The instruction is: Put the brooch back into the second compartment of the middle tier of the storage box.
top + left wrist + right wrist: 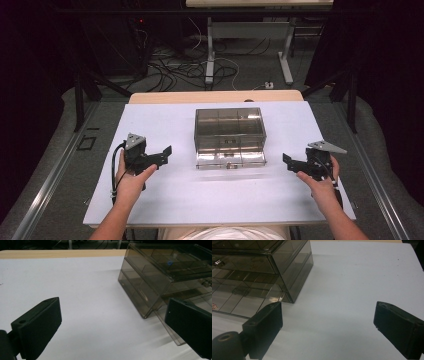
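**Both grippers spread wide beside the smoky box**

At the centre of the high view, the smoked plastic drawer box [229, 137] sits on the white table [165, 200]. Left of it, the left gripper [164, 155] has its jaws wide apart, holding and touching nothing. At right, the right gripper [289, 164] is likewise spread and empty.

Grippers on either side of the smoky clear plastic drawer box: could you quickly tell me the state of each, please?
Left gripper: open, holding nothing.
Right gripper: open, holding nothing.
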The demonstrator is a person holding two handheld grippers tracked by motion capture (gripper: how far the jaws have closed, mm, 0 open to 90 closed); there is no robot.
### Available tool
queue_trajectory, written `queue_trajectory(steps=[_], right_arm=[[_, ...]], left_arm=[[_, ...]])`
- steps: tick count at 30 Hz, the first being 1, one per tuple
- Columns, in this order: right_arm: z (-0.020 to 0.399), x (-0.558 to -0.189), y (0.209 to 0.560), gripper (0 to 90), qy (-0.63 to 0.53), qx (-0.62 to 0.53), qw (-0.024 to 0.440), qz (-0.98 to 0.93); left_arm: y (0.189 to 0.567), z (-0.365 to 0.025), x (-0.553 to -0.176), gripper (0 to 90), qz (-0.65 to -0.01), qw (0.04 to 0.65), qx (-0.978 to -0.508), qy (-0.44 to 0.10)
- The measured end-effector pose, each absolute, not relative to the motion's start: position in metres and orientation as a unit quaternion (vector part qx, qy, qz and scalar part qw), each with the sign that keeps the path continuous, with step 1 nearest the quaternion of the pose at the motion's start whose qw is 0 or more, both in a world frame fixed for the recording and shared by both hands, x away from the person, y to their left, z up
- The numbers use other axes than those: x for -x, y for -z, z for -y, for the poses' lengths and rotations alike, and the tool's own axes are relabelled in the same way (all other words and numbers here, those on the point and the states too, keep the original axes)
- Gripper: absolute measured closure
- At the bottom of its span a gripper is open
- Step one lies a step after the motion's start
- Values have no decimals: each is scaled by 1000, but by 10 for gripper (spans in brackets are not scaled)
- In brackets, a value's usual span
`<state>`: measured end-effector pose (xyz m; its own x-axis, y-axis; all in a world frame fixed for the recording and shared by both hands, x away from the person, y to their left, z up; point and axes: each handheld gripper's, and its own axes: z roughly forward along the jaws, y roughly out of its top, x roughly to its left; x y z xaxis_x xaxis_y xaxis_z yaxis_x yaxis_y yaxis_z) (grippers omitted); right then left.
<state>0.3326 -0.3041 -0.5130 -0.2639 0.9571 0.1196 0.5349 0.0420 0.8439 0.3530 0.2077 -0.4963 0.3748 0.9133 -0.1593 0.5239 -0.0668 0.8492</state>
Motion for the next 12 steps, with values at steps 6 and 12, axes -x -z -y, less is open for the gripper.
queue_trajectory(steps=[6,12], right_arm=[[305,-333,513,81,-418,-551,253,-677],[306,-334,514,81,-415,-551,255,-678]], left_arm=[[501,-211,-354,14,-520,438,-699,-221],[502,-213,-354,15,-526,433,-698,-219]])
